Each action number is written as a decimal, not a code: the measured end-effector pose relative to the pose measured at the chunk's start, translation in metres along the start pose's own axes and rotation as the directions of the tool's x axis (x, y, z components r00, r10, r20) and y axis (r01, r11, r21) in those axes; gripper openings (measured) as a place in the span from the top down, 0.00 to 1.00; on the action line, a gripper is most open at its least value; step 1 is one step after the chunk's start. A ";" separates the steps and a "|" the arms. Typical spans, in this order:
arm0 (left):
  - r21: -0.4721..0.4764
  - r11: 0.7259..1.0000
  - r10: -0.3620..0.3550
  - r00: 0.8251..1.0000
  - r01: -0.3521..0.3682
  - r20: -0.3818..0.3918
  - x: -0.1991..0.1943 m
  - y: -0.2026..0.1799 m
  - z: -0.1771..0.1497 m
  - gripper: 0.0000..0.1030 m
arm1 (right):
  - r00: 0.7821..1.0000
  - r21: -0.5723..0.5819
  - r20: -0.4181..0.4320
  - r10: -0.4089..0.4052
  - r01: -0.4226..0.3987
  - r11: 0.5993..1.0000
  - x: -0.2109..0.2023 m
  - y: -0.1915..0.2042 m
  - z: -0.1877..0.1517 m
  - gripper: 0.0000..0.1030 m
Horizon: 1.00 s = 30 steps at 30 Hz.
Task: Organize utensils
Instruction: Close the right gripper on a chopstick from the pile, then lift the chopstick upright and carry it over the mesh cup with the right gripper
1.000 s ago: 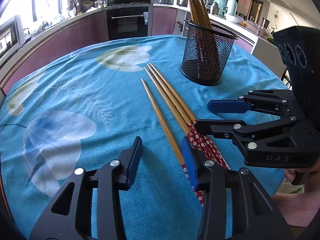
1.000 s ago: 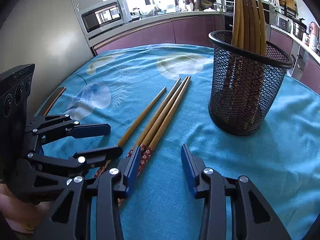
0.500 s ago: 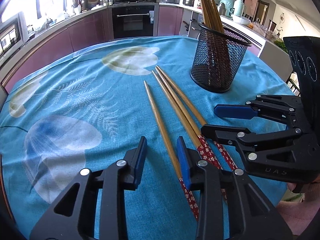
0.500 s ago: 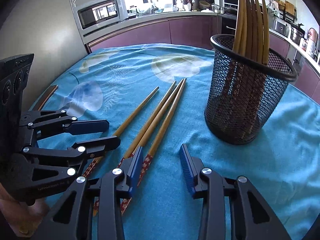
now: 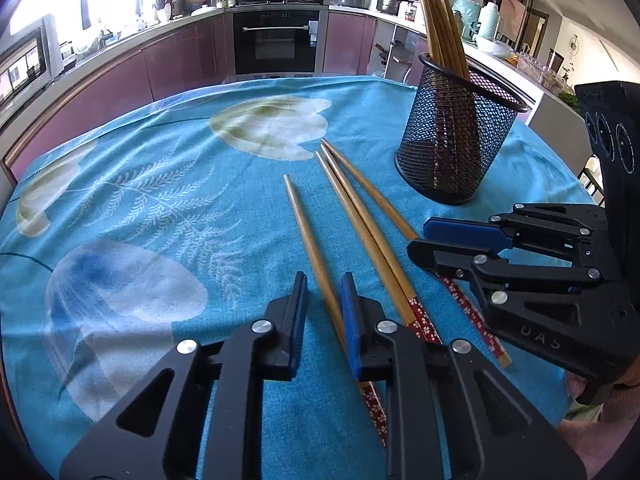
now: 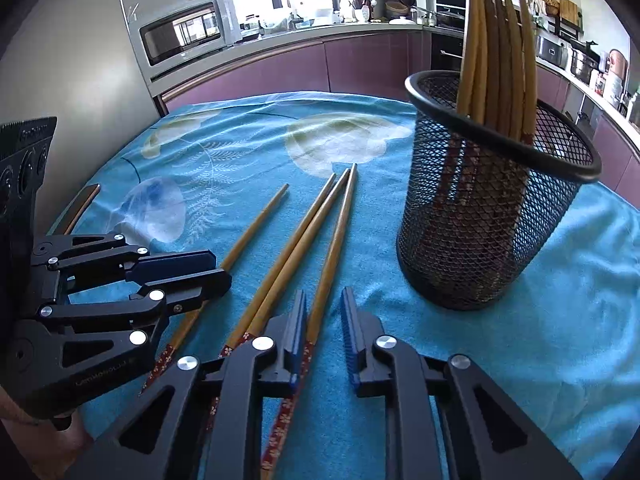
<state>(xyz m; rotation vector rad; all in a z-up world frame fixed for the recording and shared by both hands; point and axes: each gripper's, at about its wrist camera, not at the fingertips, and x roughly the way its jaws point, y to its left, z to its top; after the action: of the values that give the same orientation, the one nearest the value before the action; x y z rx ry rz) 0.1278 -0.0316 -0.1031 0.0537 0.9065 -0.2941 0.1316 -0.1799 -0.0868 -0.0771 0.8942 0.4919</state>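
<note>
Several wooden chopsticks with red flowered handles lie side by side on the blue tablecloth (image 5: 160, 184). My left gripper (image 5: 323, 312) is open, its jaws narrowed around the leftmost chopstick (image 5: 308, 240), not visibly clamping it. My right gripper (image 6: 323, 320) is open, with the rightmost chopstick (image 6: 336, 232) between its jaws; it also shows in the left wrist view (image 5: 440, 240). The left gripper shows in the right wrist view (image 6: 200, 268). A black mesh holder (image 5: 456, 144) (image 6: 488, 224) stands upright at the right with several chopsticks in it.
The round table's edge curves behind the holder and on the left. Kitchen counters, an oven (image 5: 276, 40) and a microwave (image 6: 184, 32) are beyond the table. A person's hand (image 5: 600, 432) shows under the right gripper.
Both grippers have moved forward over the chopstick handles and their jaws have narrowed. Each now has one chopstick between its fingers. The chopsticks and holder have not moved.
</note>
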 end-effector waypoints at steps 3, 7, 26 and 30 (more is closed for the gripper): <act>-0.011 1.000 -0.008 1.000 0.008 0.002 0.000 0.002 0.000 0.89 | 1.000 0.034 0.004 0.018 -0.019 0.999 -0.001 -0.006 -0.001 0.93; -0.032 0.999 -0.003 1.000 0.004 0.006 0.000 0.003 0.001 0.92 | 0.999 0.090 0.025 0.037 -0.039 0.995 -0.006 -0.016 -0.003 0.94; -0.009 0.998 -0.066 0.998 0.066 0.006 -0.010 -0.005 -0.008 0.92 | 0.991 0.010 -0.001 0.136 -0.136 0.991 -0.019 -0.001 -0.012 0.94; 0.000 0.998 -0.057 0.998 0.057 -0.009 -0.005 -0.004 -0.008 0.91 | 0.992 -0.005 -0.025 0.122 -0.122 0.993 -0.011 0.001 -0.011 0.93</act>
<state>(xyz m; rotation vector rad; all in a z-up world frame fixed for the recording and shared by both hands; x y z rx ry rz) 0.1179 -0.0326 -0.1037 0.0293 0.9176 -0.3466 0.1176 -0.1857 -0.0854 -0.0347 0.9246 0.6087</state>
